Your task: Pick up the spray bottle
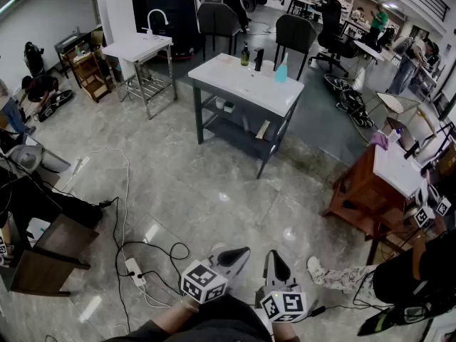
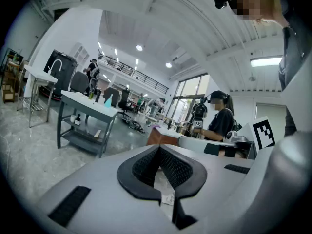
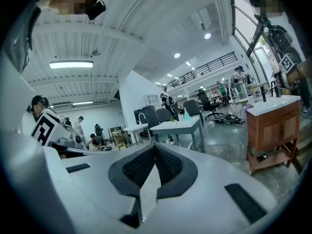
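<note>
My left claw [image 1: 241,252] and right claw [image 1: 275,257] are clenched, empty; the spray bottle [image 1: 281,72] stands on the far desk [image 1: 229,75].

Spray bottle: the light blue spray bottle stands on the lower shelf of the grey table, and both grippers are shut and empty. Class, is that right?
Not quite. The head view shows the spray bottle standing on the white top of the table, not on the lower shelf. The rest holds: the left gripper and the right gripper are both shut and empty.
</note>
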The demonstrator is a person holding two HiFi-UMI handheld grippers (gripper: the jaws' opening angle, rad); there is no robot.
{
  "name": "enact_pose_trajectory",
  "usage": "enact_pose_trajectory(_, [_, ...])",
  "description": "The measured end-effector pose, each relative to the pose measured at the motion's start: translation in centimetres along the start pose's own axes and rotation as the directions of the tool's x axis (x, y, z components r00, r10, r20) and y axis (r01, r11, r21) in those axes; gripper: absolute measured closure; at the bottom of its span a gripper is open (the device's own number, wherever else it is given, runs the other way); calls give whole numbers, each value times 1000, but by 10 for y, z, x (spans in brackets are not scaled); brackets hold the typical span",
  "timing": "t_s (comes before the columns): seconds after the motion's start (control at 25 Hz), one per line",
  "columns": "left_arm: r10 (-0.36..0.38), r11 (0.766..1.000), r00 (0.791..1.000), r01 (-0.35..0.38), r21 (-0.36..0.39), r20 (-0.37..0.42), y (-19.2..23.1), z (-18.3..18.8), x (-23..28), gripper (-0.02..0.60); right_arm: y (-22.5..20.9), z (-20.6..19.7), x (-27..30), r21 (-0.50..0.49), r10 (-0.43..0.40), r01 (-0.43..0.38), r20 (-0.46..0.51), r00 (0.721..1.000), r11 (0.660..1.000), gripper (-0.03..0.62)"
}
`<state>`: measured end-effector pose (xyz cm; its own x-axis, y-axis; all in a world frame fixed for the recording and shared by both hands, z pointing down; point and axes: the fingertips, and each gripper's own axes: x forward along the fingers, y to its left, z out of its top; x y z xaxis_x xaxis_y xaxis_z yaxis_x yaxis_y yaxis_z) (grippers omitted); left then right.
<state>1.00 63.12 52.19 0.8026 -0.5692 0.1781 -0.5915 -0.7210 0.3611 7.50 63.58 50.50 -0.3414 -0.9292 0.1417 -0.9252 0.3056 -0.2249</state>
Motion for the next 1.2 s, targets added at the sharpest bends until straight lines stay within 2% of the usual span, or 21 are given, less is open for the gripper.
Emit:
enact_pose_trajectory(0.28, [8, 1000, 1000, -8, -4, -6, -46, -28, -33, 577, 17, -13, -57, 2, 8, -8, 11, 1000, 1000, 585])
enact_pose_trajectory(0.52, [26, 1000, 1000, -26, 13, -5, -53, -25, -48, 577, 27, -6, -62, 14, 29, -29, 33, 999, 999, 585])
enact_pose_trajectory(0.72, [28, 999, 1000, -28, 19, 6, -43, -21, -44, 577, 28, -4, -48, 62, 67, -72, 75, 995, 995, 585])
enact_pose_trajectory(1.0, [37, 999, 999, -37, 11, 9, 0, 5, -17, 577, 12, 7, 0, 66, 33, -36, 45, 998, 997, 585])
enact_pose_trajectory(1.2, [16, 1000, 1000, -16, 19, 14, 35, 35, 18, 577, -8, 26, 51, 69, 12, -15, 50, 999, 997, 585])
